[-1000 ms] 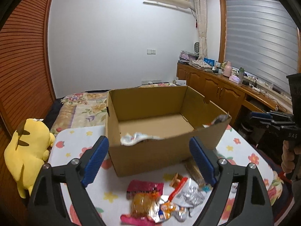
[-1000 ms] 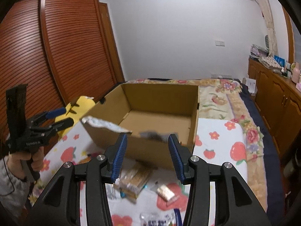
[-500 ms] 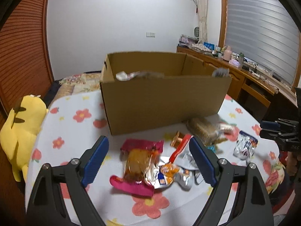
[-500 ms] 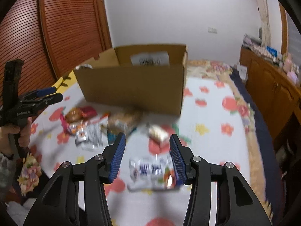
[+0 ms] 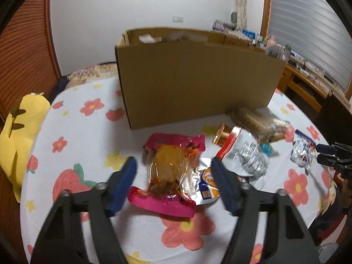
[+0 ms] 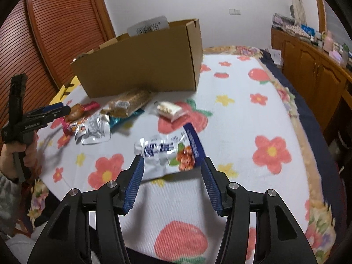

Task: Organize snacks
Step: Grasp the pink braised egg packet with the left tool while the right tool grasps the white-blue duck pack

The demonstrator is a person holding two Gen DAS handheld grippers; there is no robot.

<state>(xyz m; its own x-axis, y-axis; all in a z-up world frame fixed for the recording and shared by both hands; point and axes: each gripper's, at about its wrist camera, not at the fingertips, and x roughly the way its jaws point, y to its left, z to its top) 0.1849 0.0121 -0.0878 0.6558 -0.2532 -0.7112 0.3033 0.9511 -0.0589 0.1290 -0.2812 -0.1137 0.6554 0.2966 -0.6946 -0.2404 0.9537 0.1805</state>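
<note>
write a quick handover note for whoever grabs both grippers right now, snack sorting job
Left gripper: open, jaws just closing, either side of the pink-ended pastry pack, not pressing yet.
Right gripper: open, jaws just opening, in front of the white and blue snack bag, not gripping.
Cardboard box stands at the back of the flowered table; its inside is not visible.
Left to do: every snack in view is on the table, including the silver pouch, cracker sleeve and small wafer pack.
</note>
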